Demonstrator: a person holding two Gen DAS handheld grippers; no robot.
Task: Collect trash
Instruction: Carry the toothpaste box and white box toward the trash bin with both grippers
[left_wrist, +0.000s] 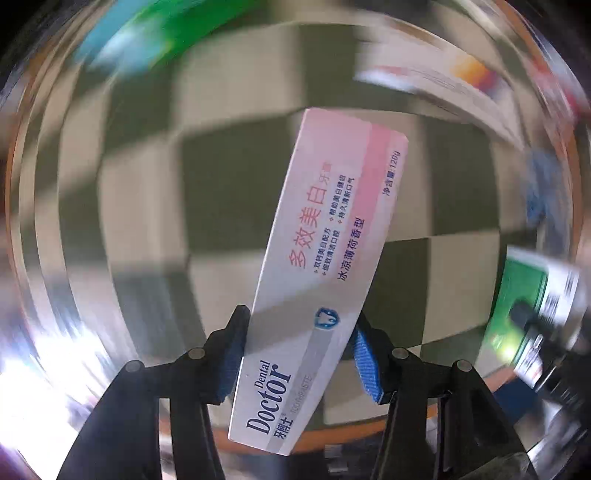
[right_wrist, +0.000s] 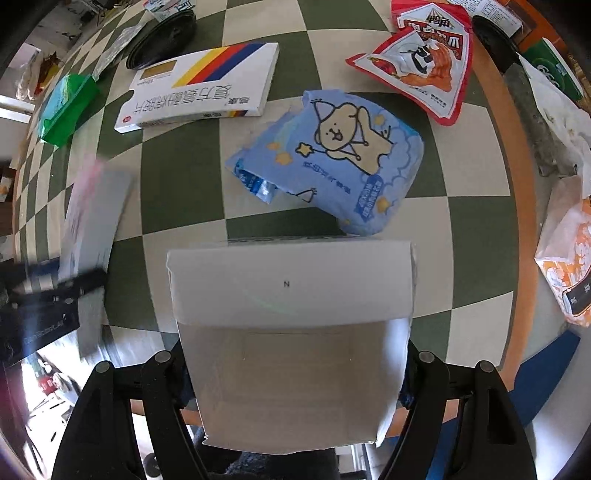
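Observation:
In the left wrist view my left gripper (left_wrist: 301, 321) is shut on a pink and white toothpaste box (left_wrist: 325, 236), its blue pads (left_wrist: 234, 354) pressing the box's long sides near the printed end. The box stays sharp while the checkered cloth (left_wrist: 140, 206) behind it is smeared. In the right wrist view my right gripper (right_wrist: 295, 354) is shut on a plain white carton (right_wrist: 291, 295) that fills the lower middle and hides the fingertips. At that view's left edge the left gripper (right_wrist: 44, 295) shows blurred with the toothpaste box (right_wrist: 92, 214).
On the green and white checkered cloth (right_wrist: 177, 177) lie a blue cartoon tissue pack (right_wrist: 332, 158), a striped white medicine box (right_wrist: 199, 88), a red snack bag (right_wrist: 424, 62), a green packet (right_wrist: 68, 107) and an orange-white paper bag (right_wrist: 565, 258). The table's orange rim (right_wrist: 517, 184) runs down the right.

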